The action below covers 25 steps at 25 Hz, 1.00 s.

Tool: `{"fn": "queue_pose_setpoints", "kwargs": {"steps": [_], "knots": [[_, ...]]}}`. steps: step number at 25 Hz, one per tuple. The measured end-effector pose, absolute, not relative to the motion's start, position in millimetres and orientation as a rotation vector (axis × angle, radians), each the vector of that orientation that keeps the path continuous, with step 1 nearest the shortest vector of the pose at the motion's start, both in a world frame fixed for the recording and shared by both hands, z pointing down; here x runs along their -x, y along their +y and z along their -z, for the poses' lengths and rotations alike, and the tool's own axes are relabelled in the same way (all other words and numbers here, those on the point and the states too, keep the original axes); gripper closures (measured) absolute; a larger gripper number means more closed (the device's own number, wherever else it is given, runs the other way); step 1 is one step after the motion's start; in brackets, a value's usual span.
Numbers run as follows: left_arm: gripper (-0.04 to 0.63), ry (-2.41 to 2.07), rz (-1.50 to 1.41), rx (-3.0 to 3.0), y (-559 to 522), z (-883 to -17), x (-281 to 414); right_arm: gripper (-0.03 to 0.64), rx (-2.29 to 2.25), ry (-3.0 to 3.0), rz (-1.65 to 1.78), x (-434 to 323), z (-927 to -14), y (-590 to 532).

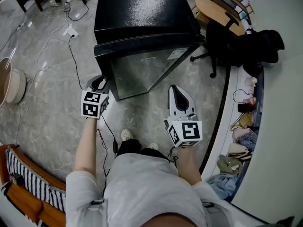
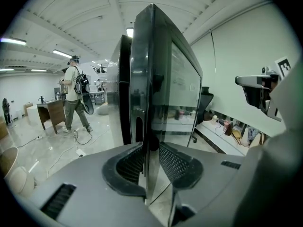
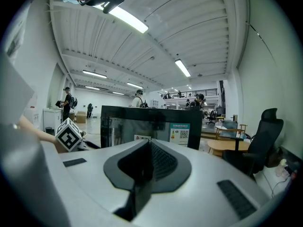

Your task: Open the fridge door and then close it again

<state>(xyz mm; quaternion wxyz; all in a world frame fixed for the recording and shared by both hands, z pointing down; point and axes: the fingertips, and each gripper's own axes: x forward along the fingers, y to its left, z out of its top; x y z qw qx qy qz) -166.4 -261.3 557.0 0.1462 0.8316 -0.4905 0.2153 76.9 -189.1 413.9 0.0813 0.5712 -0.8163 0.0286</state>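
Fridge door ajar: the left gripper [image 2: 151, 148] stands at the free edge of the glass door [image 2: 182, 86], jaws spread to either side of that edge, the pads seemingly not pressing on it. The black fridge [image 1: 137, 13] body lies just beyond and to that gripper's left, a narrow gap showing between it and the door. The right gripper [image 1: 175, 90], jaws pressed together on nothing, hangs idle well short of the door face ahead of it. The step looks to be mid-swing, though opening or closing cannot be told. The next move likely needs a firm pinch on the edge, or a flat push, following the hinge's arc.
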Motion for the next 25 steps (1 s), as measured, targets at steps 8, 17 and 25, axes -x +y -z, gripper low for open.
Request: {"fn": "queue_pose_setpoints", "kwargs": {"steps": [8, 17, 25], "knots": [[0.495, -1.409, -0.632, -2.398, -282, -557, 172, 0.592, -1.726, -2.421, -0.094, -77, -417, -196], [0.494, -1.434, -0.630, -2.398, -302, -557, 177, 0.592, -1.751, -2.393, -0.099, -83, -419, -201], [0.491, -1.455, -0.618, -2.403, -306, -558, 177, 0.592, -1.760, -2.387, -0.104, -87, -421, -203]]}}
